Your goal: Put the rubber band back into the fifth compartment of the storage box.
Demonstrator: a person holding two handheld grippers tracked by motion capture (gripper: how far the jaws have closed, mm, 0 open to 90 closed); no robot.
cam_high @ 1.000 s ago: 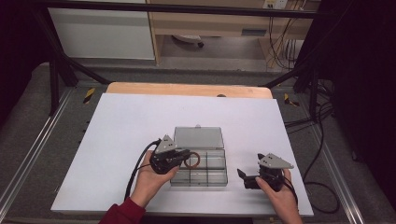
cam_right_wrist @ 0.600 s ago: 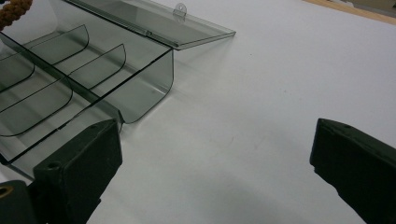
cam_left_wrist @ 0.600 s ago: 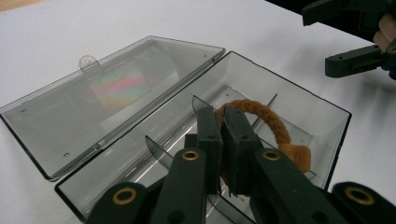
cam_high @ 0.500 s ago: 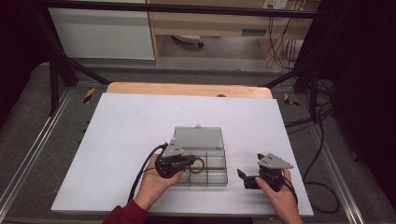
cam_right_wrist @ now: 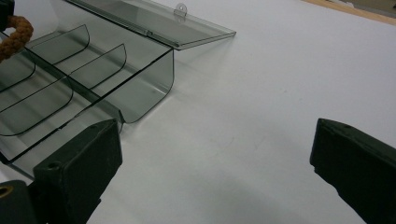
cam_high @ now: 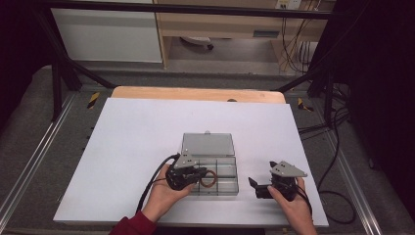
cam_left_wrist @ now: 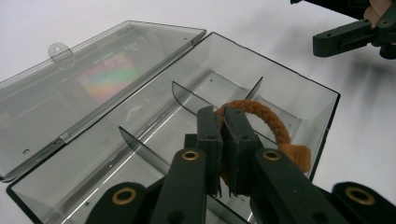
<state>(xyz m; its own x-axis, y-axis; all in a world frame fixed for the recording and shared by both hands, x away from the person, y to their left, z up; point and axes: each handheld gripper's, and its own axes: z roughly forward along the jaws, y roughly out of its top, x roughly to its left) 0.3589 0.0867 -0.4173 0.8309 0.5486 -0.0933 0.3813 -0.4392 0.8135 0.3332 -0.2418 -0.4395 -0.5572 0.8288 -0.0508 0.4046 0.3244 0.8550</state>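
Tabletop (cam_high: 147, 147) first: your white work surface carries a clear smoked plastic organizer box (cam_high: 222, 188) near its front edge, its lid (cam_high: 208, 145) thrown back flat on the far side. Curved dividers (cam_left_wrist: 187, 95) split the box into compartments. Your left gripper (cam_left_wrist: 223, 140) sits over the box with its jaws pinched on a brown braided ring (cam_left_wrist: 261, 116), which hangs just above a compartment toward the box's right end; in the high view the ring (cam_high: 208, 178) shows inside the box outline. Your right gripper (cam_high: 255, 187) rests on the table just right of the box, apart from it, jaws spread wide with nothing between them.
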